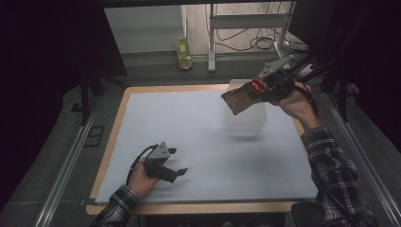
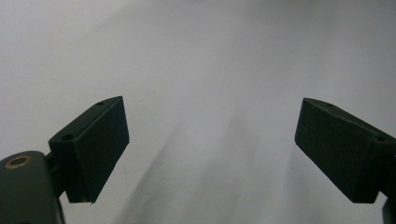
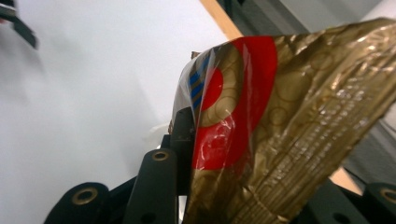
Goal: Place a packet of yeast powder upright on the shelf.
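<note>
I've got the gold foil packet [image 1: 240, 98] pinched in the right gripper [image 1: 270, 87], jaws pressed tight on its red-printed end, and it hangs in the air over the far right part of the table, just above the clear plastic container [image 1: 246, 122]. In the right gripper view the packet [image 3: 289, 130] is crumpled and slanted, with the jaws clamped on it from below. My left gripper [image 1: 174, 161] rests low on the white table cover [image 1: 198, 142] near the front left, well apart from the container; its jaws are spread wide with nothing between them, and its pads [image 2: 95, 149] face bare sheet.

I read this as the carrying step: the packet is lifted and on its way to the container, not yet in it. I think the container's mouth faces up, though it is faint against the sheet and I can't be sure. Next I'd need to line the packet's lower corner over that opening, bring it down inside the walls, and only then let the jaws part
</note>
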Motion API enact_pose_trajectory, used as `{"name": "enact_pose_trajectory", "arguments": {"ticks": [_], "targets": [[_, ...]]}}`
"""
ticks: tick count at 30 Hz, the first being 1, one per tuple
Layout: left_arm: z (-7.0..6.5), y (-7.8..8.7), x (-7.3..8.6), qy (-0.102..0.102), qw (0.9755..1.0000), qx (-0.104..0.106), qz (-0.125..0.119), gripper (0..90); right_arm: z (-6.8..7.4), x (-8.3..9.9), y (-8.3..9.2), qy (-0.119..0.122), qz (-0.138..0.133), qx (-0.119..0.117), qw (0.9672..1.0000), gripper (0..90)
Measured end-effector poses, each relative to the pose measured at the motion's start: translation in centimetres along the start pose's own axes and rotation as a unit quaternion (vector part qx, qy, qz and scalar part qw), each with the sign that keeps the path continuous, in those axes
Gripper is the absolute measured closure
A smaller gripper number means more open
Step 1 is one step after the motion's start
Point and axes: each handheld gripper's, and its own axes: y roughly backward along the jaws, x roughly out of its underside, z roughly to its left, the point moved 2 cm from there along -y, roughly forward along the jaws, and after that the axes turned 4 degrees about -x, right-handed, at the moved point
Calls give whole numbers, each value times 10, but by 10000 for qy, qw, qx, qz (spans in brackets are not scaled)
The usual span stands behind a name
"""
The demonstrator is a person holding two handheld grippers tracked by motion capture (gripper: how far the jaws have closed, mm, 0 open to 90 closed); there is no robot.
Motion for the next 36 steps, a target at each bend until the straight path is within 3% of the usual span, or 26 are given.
{"name": "enact_pose_trajectory", "arguments": {"ticks": [6, 18, 23, 28, 30, 32, 36], "targets": [[1, 0, 0, 8, 10000, 23, 1, 96, -21, 2, -2, 247, 253, 361, 9987, 703], [1, 0, 1, 27, 10000, 27, 9, 96, -48, 9, -16, 541, 534, 568, 9955, 703], [2, 0, 2, 59, 10000, 44, 32, 96, -58, 11, -31, 730, 808, 694, 9916, 703], [2, 0, 2, 86, 9999, 51, 24, 96, -62, 13, -40, 854, 951, 656, 9896, 704], [3, 0, 3, 107, 9999, 67, 27, 96, -63, 14, -44, 926, 1005, 541, 9891, 704], [3, -1, 3, 125, 9999, 76, 55, 96, -63, 15, -50, 1104, 1094, 479, 9867, 705], [3, -1, 3, 134, 9998, 91, 80, 96, -63, 14, -53, 1127, 1106, 425, 9865, 706]]}}
